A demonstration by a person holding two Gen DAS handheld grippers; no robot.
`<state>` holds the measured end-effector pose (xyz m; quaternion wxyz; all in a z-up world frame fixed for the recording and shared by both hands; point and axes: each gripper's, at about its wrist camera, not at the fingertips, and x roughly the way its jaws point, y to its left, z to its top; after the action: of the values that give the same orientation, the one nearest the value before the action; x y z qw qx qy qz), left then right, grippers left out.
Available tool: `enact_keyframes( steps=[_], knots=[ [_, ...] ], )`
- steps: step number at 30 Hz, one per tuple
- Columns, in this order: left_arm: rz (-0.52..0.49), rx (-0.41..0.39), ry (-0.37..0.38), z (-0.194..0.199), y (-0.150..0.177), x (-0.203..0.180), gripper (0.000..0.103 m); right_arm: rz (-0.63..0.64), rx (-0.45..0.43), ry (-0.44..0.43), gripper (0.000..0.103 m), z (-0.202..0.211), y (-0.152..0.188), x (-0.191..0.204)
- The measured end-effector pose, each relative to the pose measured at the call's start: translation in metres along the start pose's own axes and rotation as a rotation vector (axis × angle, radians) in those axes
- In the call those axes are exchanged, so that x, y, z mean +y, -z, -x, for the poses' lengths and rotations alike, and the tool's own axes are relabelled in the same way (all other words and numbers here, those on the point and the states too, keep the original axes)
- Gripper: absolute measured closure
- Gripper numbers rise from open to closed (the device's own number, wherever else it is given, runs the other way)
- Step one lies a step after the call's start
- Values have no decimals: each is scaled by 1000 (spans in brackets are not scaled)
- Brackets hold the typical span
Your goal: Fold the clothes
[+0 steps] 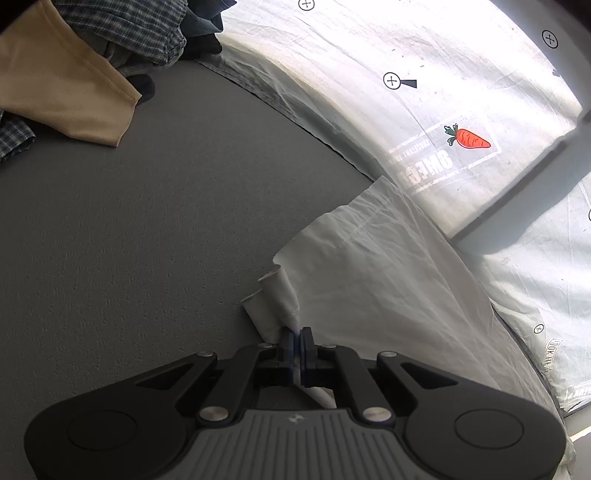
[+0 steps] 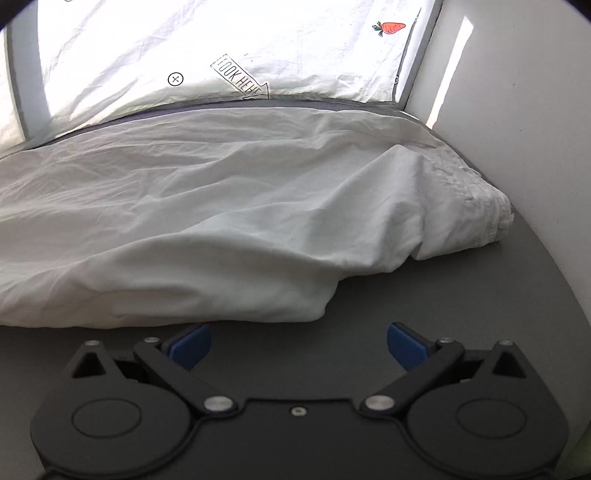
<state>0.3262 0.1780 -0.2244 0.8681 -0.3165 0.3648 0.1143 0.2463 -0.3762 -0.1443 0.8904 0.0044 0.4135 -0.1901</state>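
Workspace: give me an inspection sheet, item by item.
Surface: grey table, matte, bare at its middle.
Job's things: white garment lies rumpled and spread along the far edge; one corner is bunched in the left gripper.
Clutter: tan cloth and plaid cloth heaped at the far left.
Grippers: left gripper shut on the white garment; right gripper open, holding nothing, just short of the garment's near fold.
Cables: nothing seen.
Surroundings: white printed sheet with a carrot print hangs behind, backlit; white wall on the right.
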Motion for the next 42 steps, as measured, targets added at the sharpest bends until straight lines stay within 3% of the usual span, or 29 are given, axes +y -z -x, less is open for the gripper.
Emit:
enact_keyframes(
  steps=[4,5,7,9,13,19,22,26,27,29,34,38,42],
  knots=[
    [-9,2,-5,0,0,-1,98,46,-215,-12,0,22,-24,13],
    [-5,2,-4,0,0,-1,98,55,-234,-36,0,22,-28,17],
    [-2,0,-4,0,0,0,97,60,-211,-114,0,11,-33,27],
    [-3,-2,-7,0,0,-1,97,31,-132,-160,0,-8,-31,33],
    [1,-4,-6,0,1,0,97,8,59,-139,0,-60,-6,38],
    [40,10,8,1,2,6,96,5,-52,-167,0,-64,15,34],
    [53,29,-2,2,2,3,89,-4,-112,-158,0,-60,23,36],
    [36,-41,-37,20,1,-7,48,-10,-161,-154,0,-57,30,35],
    [39,-57,-38,23,0,-6,43,-11,-163,-154,0,-57,30,35],
    [47,-88,-39,28,-2,-5,43,-12,-168,-154,0,-56,31,34],
    [59,-58,-55,13,-5,-1,43,-15,-181,-153,0,-56,34,35],
    [112,-28,4,1,-3,0,43,-16,-183,-153,0,-55,35,35],
    [67,-50,-20,1,-2,-10,45,-16,-185,-153,0,-55,35,35]
  ],
)
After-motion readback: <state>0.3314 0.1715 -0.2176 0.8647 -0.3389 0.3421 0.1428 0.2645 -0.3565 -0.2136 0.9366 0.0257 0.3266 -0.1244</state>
